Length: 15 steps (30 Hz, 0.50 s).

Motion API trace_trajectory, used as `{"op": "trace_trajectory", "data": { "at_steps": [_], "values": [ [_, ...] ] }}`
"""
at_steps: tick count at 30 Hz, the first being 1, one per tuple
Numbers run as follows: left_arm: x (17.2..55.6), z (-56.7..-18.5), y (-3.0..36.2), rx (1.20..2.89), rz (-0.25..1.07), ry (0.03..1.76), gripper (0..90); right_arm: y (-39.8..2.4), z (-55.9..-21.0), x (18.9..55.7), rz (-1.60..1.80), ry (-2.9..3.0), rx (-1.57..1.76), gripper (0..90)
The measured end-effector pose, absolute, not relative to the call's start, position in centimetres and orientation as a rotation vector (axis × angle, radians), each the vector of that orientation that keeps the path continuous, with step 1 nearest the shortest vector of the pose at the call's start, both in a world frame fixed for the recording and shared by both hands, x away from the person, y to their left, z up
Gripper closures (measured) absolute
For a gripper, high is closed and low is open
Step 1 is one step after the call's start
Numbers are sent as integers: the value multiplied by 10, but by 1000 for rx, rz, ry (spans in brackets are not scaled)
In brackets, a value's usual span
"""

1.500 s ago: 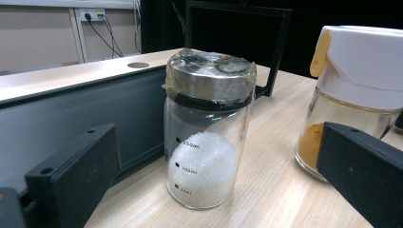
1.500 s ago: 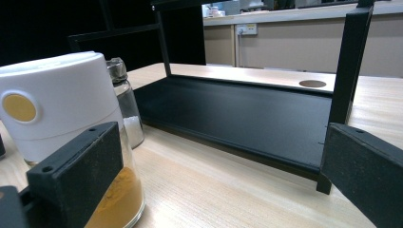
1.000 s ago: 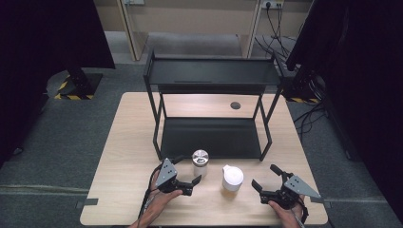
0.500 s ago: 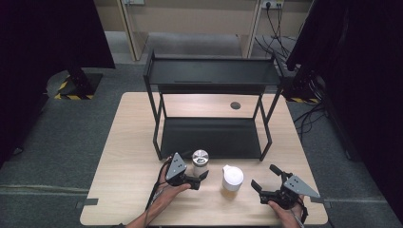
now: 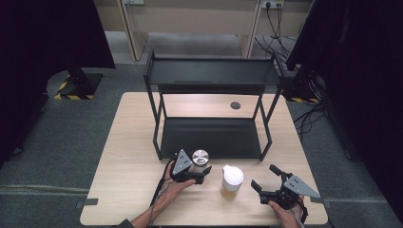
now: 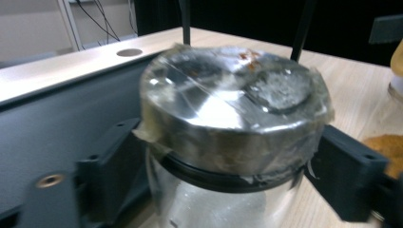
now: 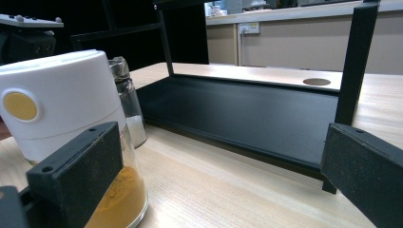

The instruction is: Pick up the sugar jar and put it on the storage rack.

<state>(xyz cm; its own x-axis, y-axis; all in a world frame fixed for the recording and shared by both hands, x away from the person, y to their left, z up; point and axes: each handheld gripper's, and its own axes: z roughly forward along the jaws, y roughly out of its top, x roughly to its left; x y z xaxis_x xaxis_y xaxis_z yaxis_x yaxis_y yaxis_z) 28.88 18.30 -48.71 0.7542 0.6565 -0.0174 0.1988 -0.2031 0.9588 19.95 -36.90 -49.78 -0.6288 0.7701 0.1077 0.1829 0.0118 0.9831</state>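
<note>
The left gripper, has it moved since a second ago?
Yes. In the high view the left gripper has slid right and toward the black shelf rack, and its jaws have just been closing around the silver-capped jar.

Glass shaker jar (image 5: 200,160) with taped silver lid, upright, at the black rack's (image 5: 211,137) front edge

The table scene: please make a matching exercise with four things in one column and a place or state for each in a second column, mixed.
Things:
1. metal-lid jar
2. white-lid jar
3. black shelf rack
4. right gripper

Places or states:
A. stands behind both jars
B. holds orange powder
C. open, holding nothing
D. between the fingers of the left gripper

Pairs: 1-D, 2-B, 3-A, 4-C
</note>
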Motion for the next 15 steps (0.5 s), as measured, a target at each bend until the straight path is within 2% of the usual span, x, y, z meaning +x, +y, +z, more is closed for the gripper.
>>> {"op": "trace_trajectory", "data": {
  "at_steps": [4, 15],
  "values": [
    [290, -487, 183, 1765, 480, 677, 305, -369, -498, 200, 1658, 1830, 972, 6],
    [288, -486, 186, 1735, 478, 690, 310, -369, -497, 199, 1662, 1829, 963, 6]
  ]
}}
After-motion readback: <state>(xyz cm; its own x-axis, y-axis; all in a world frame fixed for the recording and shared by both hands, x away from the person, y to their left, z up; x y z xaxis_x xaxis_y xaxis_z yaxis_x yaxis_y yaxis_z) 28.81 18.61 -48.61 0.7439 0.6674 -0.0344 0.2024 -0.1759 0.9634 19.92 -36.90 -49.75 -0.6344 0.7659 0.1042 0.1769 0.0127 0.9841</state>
